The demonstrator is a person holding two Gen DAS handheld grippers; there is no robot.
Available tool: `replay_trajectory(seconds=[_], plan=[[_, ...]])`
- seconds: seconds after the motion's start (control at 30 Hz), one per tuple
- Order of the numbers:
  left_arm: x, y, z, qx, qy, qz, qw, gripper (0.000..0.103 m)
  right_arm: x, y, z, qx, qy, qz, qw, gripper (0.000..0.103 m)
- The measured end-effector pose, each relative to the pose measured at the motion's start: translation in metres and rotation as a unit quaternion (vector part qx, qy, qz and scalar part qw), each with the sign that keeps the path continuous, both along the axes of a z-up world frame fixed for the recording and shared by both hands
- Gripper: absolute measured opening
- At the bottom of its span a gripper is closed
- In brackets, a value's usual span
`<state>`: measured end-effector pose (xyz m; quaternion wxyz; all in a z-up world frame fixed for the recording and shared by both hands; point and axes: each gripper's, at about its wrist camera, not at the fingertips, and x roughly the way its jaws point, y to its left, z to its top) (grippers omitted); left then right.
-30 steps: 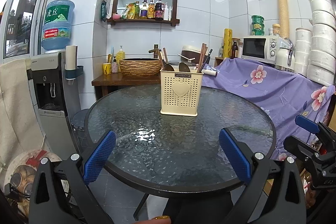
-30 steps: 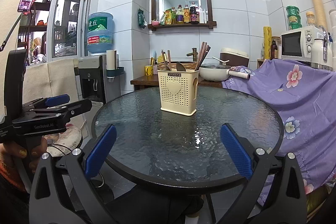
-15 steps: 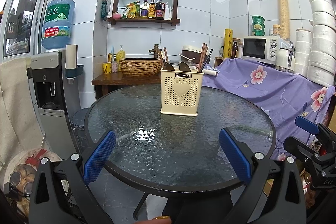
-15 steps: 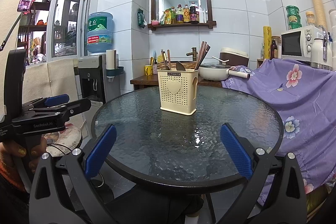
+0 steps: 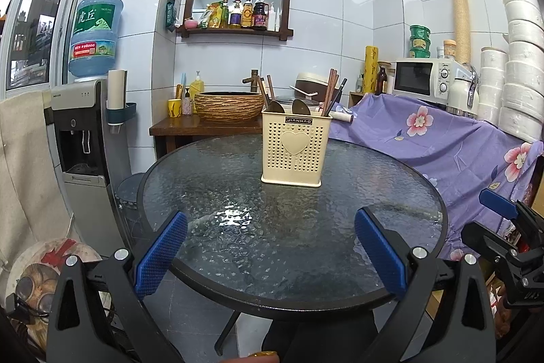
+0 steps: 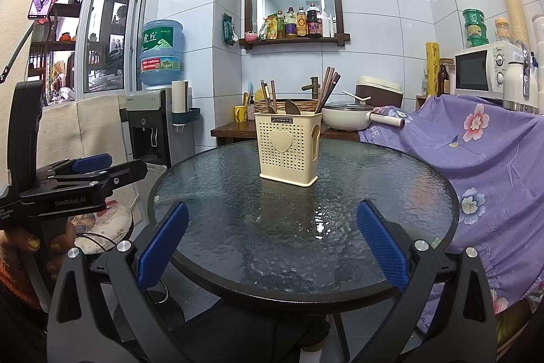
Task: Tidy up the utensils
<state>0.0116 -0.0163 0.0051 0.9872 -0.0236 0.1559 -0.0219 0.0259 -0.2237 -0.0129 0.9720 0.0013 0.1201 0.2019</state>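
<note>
The round glass table (image 5: 238,244) held a cream holder (image 5: 295,152) at twelve o'clock. The left gripper (image 5: 270,247) and right gripper (image 6: 271,244) were spread wide, empty; each should reach in slowly, gently.

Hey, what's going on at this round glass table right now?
A person holds a hand-held gripper in each hand, short of the near edge of the round glass table. The left hand-held gripper and the right hand-held gripper are both open and hold nothing. On the table stands a cream utensil holder with chopsticks and spoons upright in it. Neither gripper touches it, and no loose utensils show on the glass.
</note>
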Motion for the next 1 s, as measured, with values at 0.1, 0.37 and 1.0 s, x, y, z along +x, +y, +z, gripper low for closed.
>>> replay_trajectory(seconds=[0.1, 0.37, 1.0], plan=[[0.000, 0.000, 0.000, 0.000, 0.000, 0.000, 1.0000, 0.097, 0.000, 0.000, 0.000, 0.000, 0.000, 0.000, 1.000, 0.097], [0.002, 0.000, 0.000, -0.012, 0.007, -0.012, 0.9998, 0.097, 0.000, 0.000, 0.001, 0.000, 0.000, 0.000, 1.000, 0.097], [0.003, -0.009, 0.001, -0.004, 0.009, 0.006, 0.9999, 0.097, 0.002, 0.002, -0.003, 0.001, 0.003, -0.003, 1.000, 0.097]])
